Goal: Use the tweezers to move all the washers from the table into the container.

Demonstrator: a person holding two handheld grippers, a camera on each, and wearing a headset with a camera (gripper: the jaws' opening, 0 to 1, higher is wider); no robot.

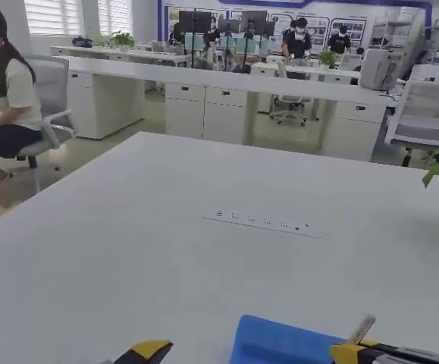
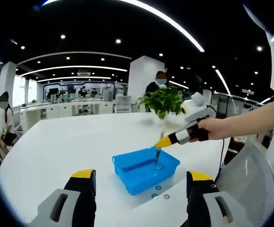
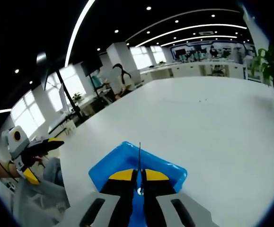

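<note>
I see a large white rectangular table (image 1: pixel 204 265) spanning the work area. A blue rectangular plastic container (image 2: pixel 137 184) sits on it at the near edge, between the two grippers. The left gripper (image 2: pixel 141 175) is on the near left of the container, jaws spread wide apart and holding nothing. The right gripper (image 3: pixel 139 175) is over the container's right side, jaws pressed together and pinching a pair of thin metal tweezers (image 3: pixel 139 158). The tweezer tips point down into the container. Two small round metal washers (image 2: pixel 154 195) lie on the table just beside the container's near wall.
</note>
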